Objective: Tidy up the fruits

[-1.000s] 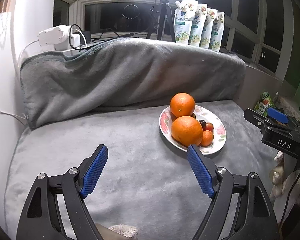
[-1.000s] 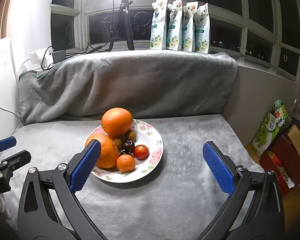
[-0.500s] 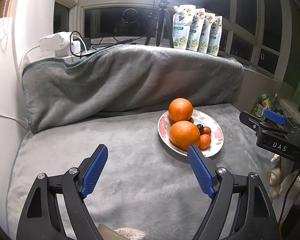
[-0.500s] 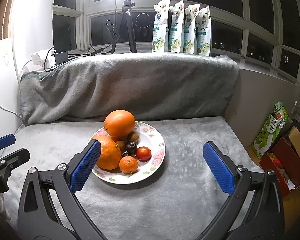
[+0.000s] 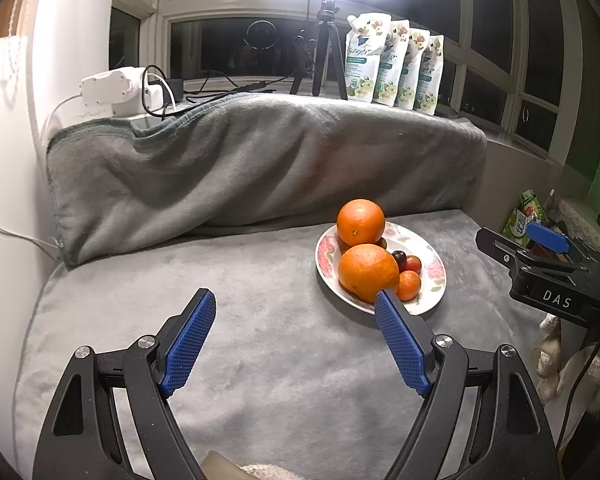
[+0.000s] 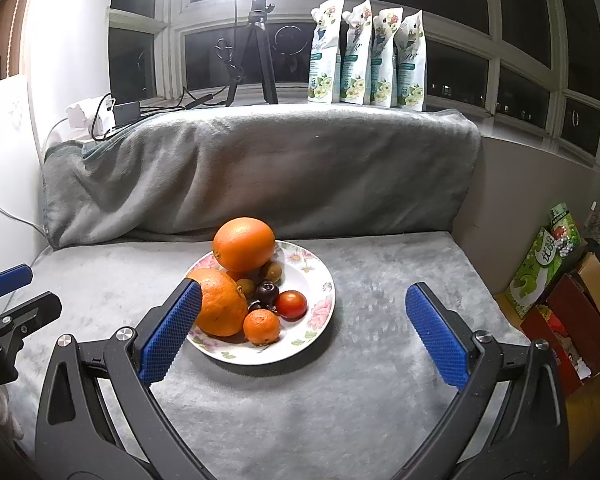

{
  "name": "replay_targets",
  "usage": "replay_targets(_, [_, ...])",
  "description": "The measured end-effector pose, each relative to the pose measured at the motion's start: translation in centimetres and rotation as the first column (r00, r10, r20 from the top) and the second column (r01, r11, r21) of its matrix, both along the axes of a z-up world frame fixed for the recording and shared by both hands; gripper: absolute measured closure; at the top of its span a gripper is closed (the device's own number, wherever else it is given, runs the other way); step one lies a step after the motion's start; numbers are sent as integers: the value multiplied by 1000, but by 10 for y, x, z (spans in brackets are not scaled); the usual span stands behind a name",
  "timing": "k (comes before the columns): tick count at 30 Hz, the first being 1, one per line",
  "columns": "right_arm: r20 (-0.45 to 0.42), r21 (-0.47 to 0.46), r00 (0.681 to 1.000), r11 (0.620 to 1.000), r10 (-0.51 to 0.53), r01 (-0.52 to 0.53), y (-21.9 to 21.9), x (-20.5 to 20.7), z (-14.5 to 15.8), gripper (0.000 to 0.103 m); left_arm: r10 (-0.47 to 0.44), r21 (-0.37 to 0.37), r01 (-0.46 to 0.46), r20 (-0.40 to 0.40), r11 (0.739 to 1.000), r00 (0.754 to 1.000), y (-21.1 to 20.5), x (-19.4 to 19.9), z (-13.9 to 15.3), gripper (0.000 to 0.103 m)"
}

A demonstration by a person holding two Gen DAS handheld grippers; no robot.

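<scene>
A flowered white plate [image 6: 320, 304] [image 5: 434, 280] sits on the grey blanket and holds two big oranges [image 6: 243, 243] [image 5: 367, 272], a small orange [image 6: 261, 327], a red tomato [image 6: 291, 305], a dark cherry [image 6: 268, 292] and small brown fruits [image 6: 270, 271]. My left gripper [image 5: 296, 312] is open and empty, to the left of the plate and nearer me. My right gripper [image 6: 300, 300] is open and empty, held in front of the plate; its left finger overlaps the near orange in view. The right gripper also shows at the right edge of the left wrist view [image 5: 548, 256].
A grey blanket [image 6: 340, 380] covers the seat and the backrest [image 6: 260, 172]. Several pouches [image 6: 366, 52] and a lamp tripod [image 6: 260, 48] stand on the sill behind. Boxes and packets [image 6: 556, 280] lie past the right edge. A white wall [image 5: 4, 200] is at the left.
Both grippers have drawn back and risen slightly, so the plate looks smaller and farther in both views. Both stayed open. The fruits have not moved.
</scene>
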State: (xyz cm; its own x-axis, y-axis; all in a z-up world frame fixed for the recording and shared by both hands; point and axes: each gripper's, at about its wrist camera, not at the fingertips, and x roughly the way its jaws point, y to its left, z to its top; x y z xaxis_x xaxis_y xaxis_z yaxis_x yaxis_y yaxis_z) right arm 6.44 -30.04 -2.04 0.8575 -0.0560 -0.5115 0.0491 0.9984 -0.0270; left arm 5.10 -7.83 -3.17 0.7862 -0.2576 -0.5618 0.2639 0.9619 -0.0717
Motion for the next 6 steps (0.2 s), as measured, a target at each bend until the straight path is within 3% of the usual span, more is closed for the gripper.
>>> replay_targets(6, [-2, -2, 1000, 1000, 1, -1, 1, -1, -1, 0, 0, -7, 0, -1, 1000, 1000, 1, 0, 0, 21])
